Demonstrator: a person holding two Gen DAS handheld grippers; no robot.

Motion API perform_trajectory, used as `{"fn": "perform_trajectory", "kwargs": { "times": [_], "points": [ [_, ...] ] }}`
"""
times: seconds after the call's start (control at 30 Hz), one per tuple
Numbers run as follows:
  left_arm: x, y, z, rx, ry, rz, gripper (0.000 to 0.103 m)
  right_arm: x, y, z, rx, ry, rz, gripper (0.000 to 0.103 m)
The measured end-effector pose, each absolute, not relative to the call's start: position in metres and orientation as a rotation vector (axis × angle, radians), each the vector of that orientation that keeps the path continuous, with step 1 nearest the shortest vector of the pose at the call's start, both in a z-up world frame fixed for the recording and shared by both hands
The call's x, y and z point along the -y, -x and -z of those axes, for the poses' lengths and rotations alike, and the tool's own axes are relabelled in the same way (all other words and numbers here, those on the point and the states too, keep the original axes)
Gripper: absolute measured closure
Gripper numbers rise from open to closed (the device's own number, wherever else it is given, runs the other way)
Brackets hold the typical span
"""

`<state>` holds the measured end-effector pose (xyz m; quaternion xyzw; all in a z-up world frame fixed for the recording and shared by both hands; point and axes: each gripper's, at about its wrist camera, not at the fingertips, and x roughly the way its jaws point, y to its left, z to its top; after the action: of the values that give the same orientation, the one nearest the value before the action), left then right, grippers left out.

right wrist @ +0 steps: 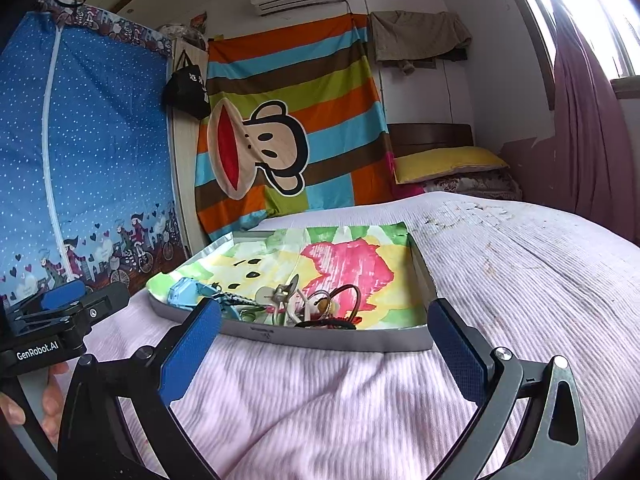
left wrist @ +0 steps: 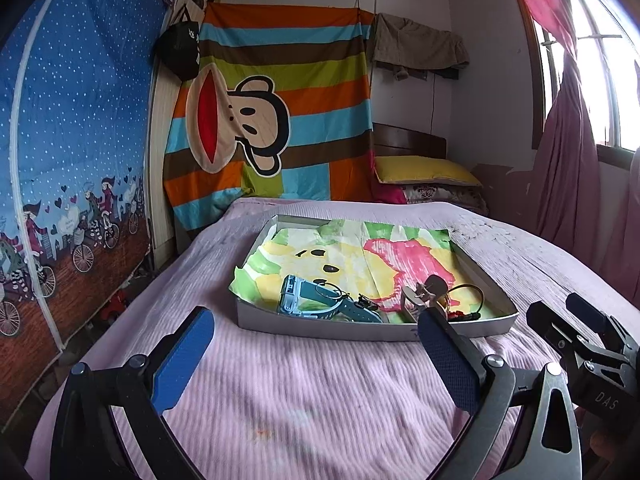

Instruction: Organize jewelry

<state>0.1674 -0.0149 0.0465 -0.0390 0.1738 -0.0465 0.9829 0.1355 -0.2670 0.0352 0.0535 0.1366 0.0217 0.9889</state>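
Shallow grey tray [left wrist: 304, 330] resting on a bed with a pale pink ribbed cover [left wrist: 320, 400], lined with a painted sheet [left wrist: 360, 256] in yellow, green and pink. Jewelry gathered along the near edge of the tray: a light blue watch [left wrist: 304, 300] at near left, with a thin wire ring [left wrist: 328, 290] lying over its strap; a small dark trinket [left wrist: 366, 301] just right of it; a pale wooden piece [left wrist: 424, 294] standing right of centre; a gold-toned hoop [left wrist: 466, 296] at near right, above a red and black item [left wrist: 460, 315] of unclear kind. Left gripper [left wrist: 316, 344] hovering over the cover just short of the near tray wall, fingers [left wrist: 184, 360] spread wide, nothing between them. Right gripper [right wrist: 324, 340] likewise low over the cover in front of the tray, fingers [right wrist: 192, 348] wide apart and empty. Same cluster seen from the right wrist: watch [right wrist: 188, 292] at left, hoop [right wrist: 348, 300] and wooden piece [right wrist: 280, 294] near the middle. Each gripper visible at the edge of the other's view, with part of a hand [right wrist: 52, 400] on the left one's handle. Striped cloth with a cartoon monkey face [left wrist: 240, 120] hanging at the far end; yellow pillow [left wrist: 424, 168] at far right.
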Motion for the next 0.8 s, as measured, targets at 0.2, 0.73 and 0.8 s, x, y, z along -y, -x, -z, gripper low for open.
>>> {"fn": "perform_trajectory", "kwargs": {
  "times": [0.2,0.73,0.8],
  "points": [
    [0.012,-0.151,-0.046,-0.333,0.066,0.093,0.0,0.267,-0.122,-0.037,-0.265,-0.098,-0.039,0.002],
    [0.008,-0.106,-0.04,-0.293,0.051,0.098,0.0,0.262,-0.08,-0.03,-0.258,-0.102,-0.053,0.002],
    [0.007,-0.1,-0.036,-0.288,0.052,0.104,0.0,0.263,-0.076,-0.027,-0.262,-0.103,-0.047,0.002]
  ]
}}
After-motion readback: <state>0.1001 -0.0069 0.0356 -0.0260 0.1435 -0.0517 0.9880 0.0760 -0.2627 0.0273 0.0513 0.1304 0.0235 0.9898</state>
